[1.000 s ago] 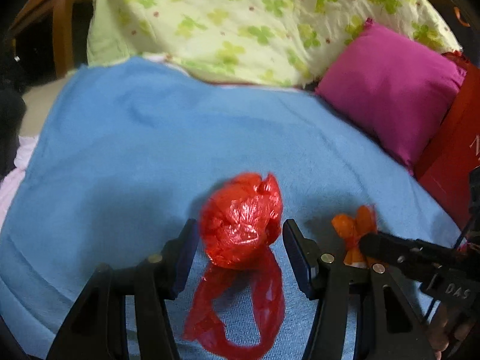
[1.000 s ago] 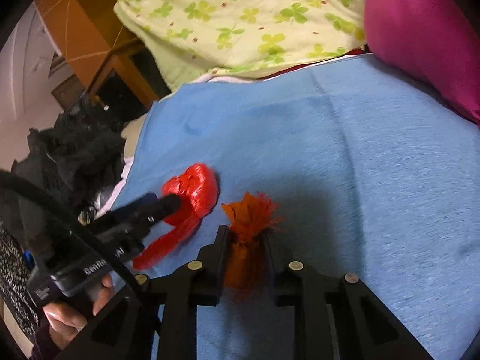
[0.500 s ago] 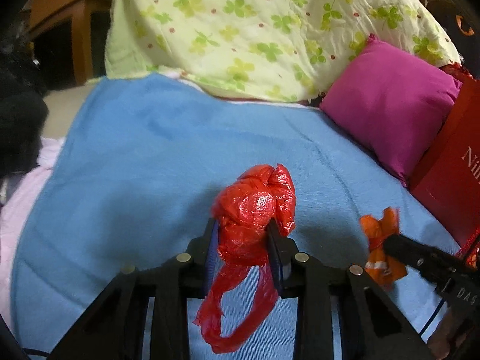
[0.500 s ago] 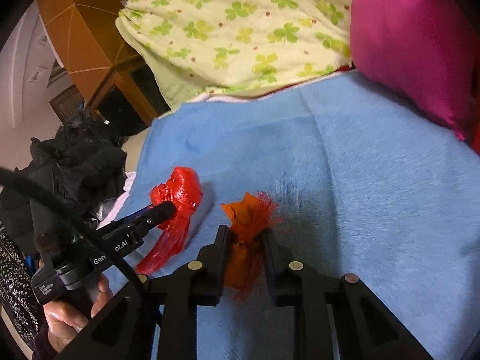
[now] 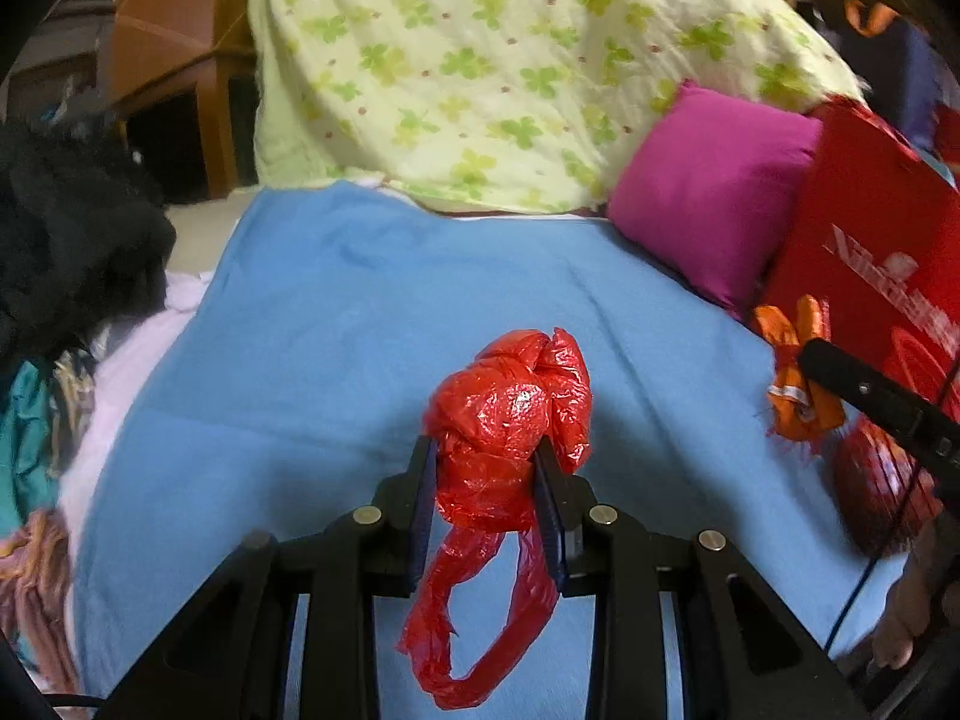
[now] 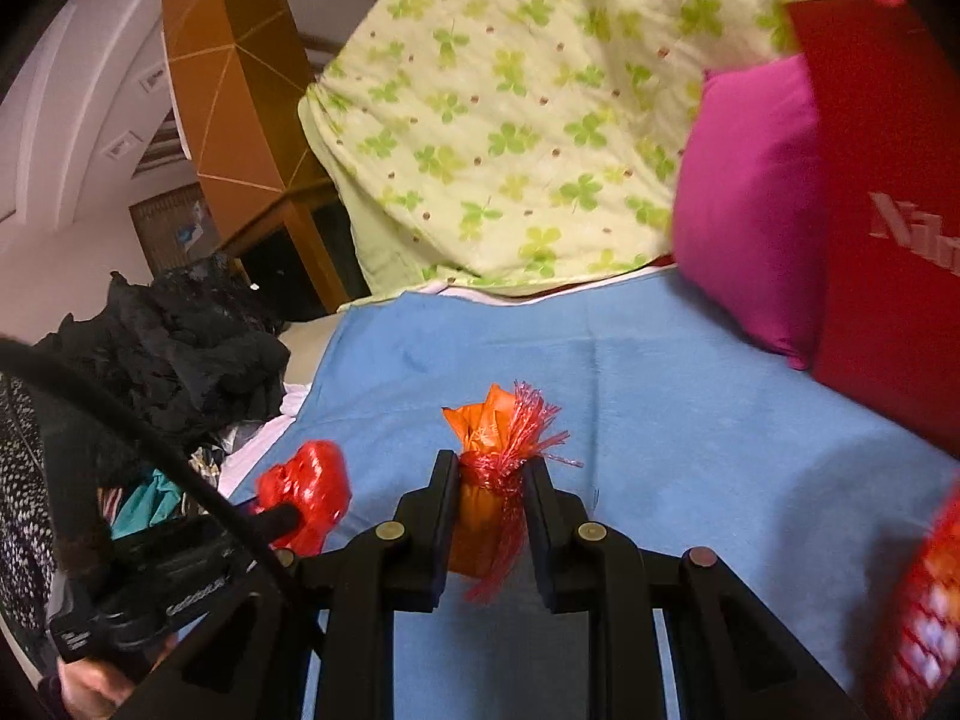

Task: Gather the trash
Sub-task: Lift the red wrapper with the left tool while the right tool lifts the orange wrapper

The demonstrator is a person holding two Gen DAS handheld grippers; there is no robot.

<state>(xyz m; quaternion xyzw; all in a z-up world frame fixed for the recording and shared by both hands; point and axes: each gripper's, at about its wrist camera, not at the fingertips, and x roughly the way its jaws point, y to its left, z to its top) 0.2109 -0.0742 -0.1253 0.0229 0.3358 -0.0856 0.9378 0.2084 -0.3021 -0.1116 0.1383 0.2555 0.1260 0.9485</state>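
My left gripper (image 5: 485,483) is matte black plastic with blue pads on its fingers (image 5: 420,516) and round silver screws along the linkage. My right gripper (image 6: 489,504) is built alike, black-padded; at eight o'clock, a black cable (image 6: 150,444) arcs past.

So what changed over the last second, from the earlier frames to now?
The left gripper, open around the red plastic bag a second ago, has just been closing and now pinches it. Both grippers lifted their loads off the blue blanket. The right gripper stayed clamped on the orange wrapper. The pink pillow is unchanged.
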